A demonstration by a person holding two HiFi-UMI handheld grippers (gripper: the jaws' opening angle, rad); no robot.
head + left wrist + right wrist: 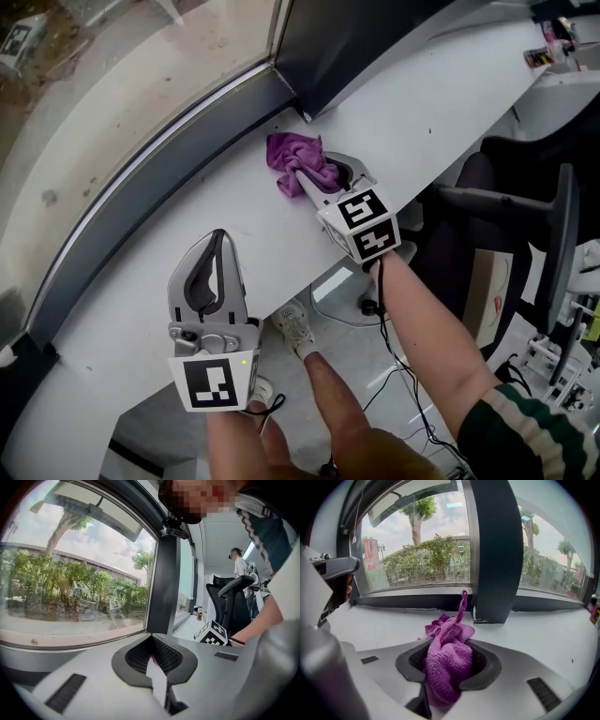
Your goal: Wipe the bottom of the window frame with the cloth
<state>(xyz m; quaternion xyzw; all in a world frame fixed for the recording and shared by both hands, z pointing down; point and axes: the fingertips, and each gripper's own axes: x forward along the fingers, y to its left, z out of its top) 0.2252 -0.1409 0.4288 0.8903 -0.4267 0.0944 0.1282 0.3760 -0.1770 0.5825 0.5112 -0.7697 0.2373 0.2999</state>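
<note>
Cloth purple, bunched | right gripper clamped on it | left gripper closed, empty

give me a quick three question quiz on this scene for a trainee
1. True or false: the left gripper grips the cloth.
2. Fill in: the cloth's colour is ___.
3. Relative to the frame, the cloth is: A pressed on it; B short of it, on the sill; C hanging above it.

Key: 1 false, the right gripper grips it; 2 purple; 3 B.
</note>
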